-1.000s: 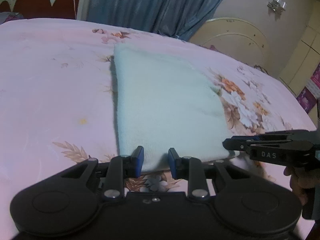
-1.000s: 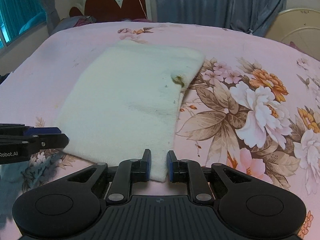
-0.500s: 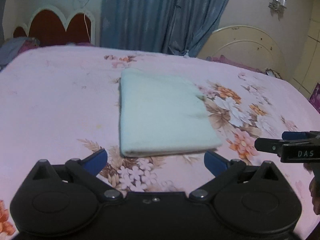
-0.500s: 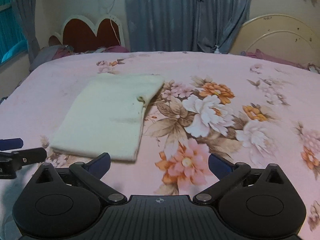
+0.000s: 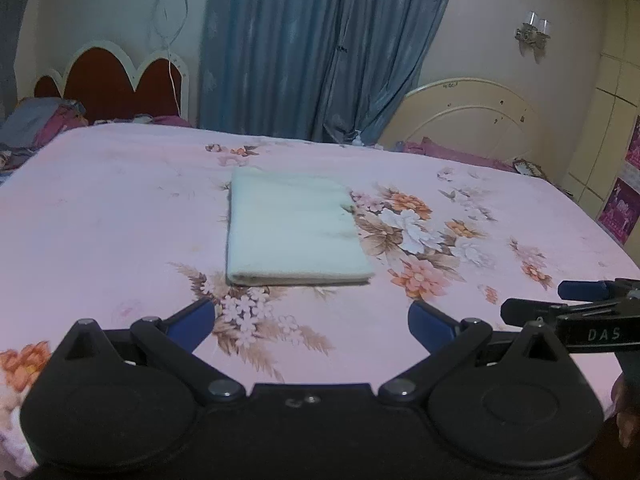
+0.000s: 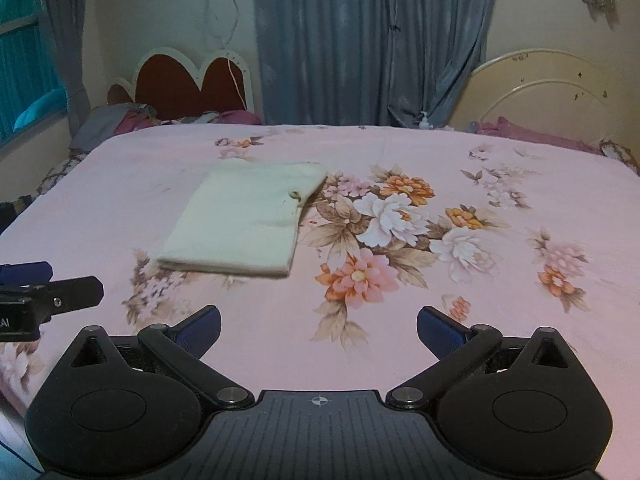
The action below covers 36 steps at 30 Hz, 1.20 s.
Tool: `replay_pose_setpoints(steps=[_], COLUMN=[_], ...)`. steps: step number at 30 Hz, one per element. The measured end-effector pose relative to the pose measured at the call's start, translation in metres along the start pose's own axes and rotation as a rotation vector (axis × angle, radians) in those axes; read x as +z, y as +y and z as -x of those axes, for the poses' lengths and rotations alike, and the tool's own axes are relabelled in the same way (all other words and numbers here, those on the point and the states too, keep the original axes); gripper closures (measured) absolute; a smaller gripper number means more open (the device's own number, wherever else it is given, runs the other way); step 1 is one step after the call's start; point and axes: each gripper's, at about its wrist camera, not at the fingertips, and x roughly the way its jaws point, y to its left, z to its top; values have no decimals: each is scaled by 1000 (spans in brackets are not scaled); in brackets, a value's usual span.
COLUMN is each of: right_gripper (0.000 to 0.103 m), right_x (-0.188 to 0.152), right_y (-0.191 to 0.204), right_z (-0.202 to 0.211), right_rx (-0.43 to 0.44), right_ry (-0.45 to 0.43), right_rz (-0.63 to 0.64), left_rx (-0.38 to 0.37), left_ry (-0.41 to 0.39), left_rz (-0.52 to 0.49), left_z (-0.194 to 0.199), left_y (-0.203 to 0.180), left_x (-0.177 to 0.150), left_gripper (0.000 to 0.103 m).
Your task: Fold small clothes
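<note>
A pale cream cloth [image 5: 294, 226] lies folded into a flat rectangle on the pink floral bedspread [image 5: 120, 208], its folded edge nearest me. In the right wrist view the same cloth [image 6: 244, 220] sits left of centre. My left gripper [image 5: 310, 320] is open, blue pads spread wide, well short of the cloth with nothing between them. My right gripper [image 6: 318, 326] is open too and holds nothing. Each gripper shows at the edge of the other's view: the right one [image 5: 568, 316] on the right, the left one [image 6: 48, 292] on the left.
A red scalloped headboard [image 5: 116, 84] and blue curtains [image 5: 320, 48] stand behind the bed. A cream arched bed frame [image 5: 472, 120] is at the back right, and bundled clothes [image 5: 36, 124] lie at the far left. A hand [image 5: 628, 412] shows at the right edge.
Both grippers let go of the cloth's near edge, opened wide, and drew back and up from it. The cloth now lies flat and looks smaller in both views.
</note>
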Motion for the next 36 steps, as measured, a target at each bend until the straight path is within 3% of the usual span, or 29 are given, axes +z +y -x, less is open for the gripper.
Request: replay_pose_setpoints(steps=[15,36], right_gripper=[0,0], right_x=[-36,-43], right_y=[7,7], right_z=[92,113], right_rx=[8,-12], right_ry=[-75,-104], right_rz=[-3,-13], left_rx=[-20,-33], left_ry=[-56,-84], left_rz=[-2,-22], left_z=[73,85], left_y=[-28,-34], left_x=[-29,-33], left_gripper=[1,0])
